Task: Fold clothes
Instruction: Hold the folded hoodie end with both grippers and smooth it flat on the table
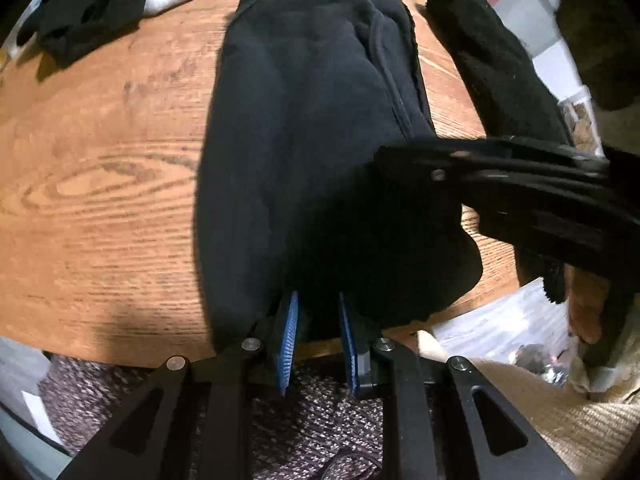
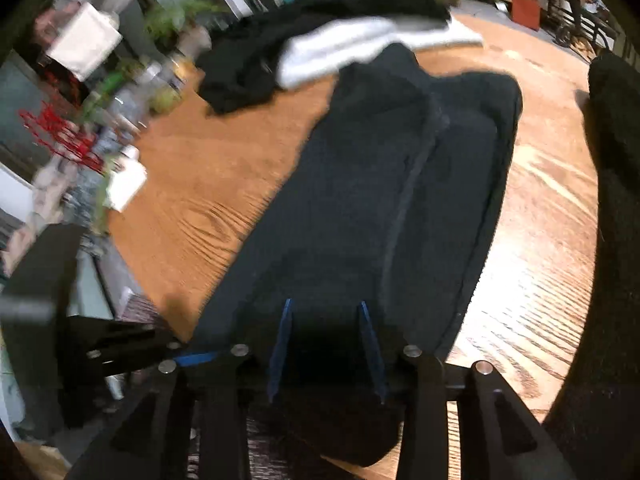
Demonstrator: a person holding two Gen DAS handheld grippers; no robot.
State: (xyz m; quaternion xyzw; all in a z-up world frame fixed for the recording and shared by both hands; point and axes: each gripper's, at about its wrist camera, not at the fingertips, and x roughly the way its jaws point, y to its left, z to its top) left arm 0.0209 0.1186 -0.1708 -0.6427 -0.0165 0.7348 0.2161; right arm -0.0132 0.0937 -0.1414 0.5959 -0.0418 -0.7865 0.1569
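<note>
The garment [image 1: 304, 128] lies lengthwise on the bench [image 1: 104, 184], its near end hanging over the bench's front edge. At that end, the left tongs [image 1: 316, 320] and the right tongs [image 2: 326, 320] sit side by side, cloth between each pair of pads. At the far end, a pile of clothes [image 2: 320, 40] lies on the bench, touching the garment. Clutter [image 2: 100, 92] lines the bench's left side.

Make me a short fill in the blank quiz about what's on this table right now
1. The dark garment lies stretched along a ____ table.
2. Beyond its far end lies a folded ____ cloth.
3. The pads of the left tongs are coloured ____.

Missing words: wooden; white; blue
</note>
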